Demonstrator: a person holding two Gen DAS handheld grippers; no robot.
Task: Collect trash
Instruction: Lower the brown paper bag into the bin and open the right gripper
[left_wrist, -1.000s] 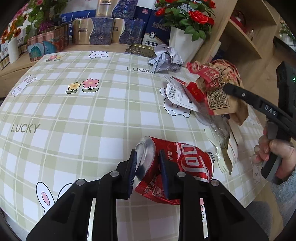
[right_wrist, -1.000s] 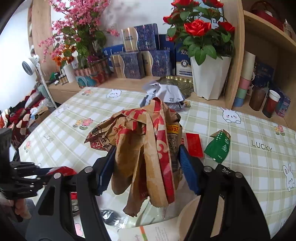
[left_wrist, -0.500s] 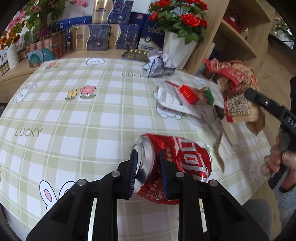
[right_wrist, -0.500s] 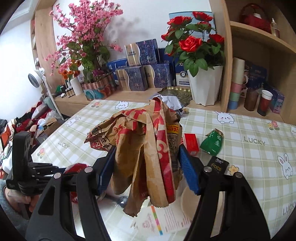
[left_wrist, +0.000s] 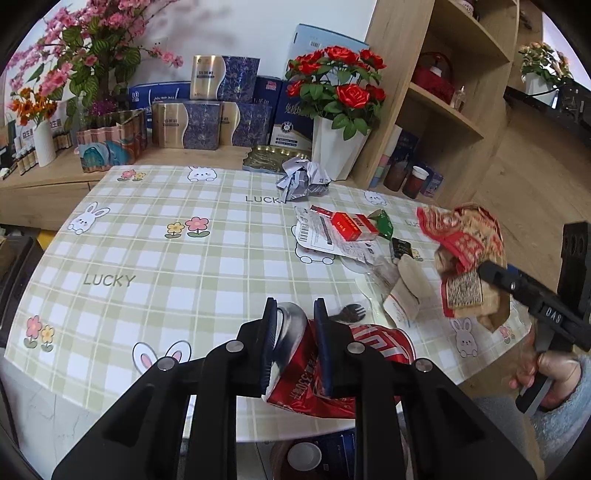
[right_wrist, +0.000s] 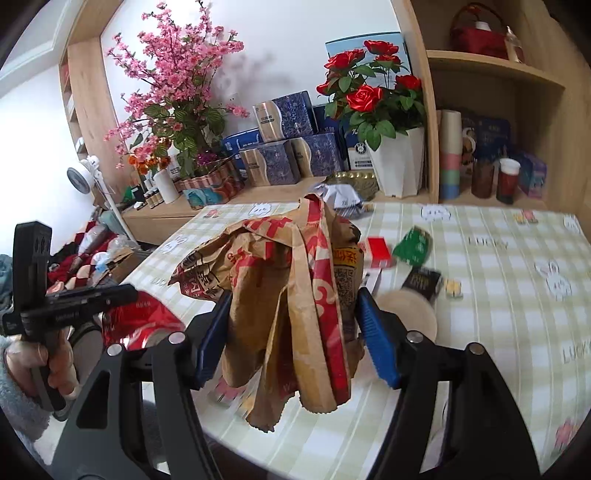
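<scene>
While both loads hang clear of the table (left_wrist: 155, 258) for binning, the left gripper (left_wrist: 293, 334) pinches the crushed can (left_wrist: 295, 365), and the right gripper (right_wrist: 291, 332), at three o'clock, clamps the paper bag (right_wrist: 284, 295).

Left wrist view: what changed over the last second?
Both tongs lifted their loads off the table: the left tongs raised the crushed red can toward the near edge, the right tongs carried the paper bag up and outward. Both grips held; the remaining litter stayed put.
</scene>
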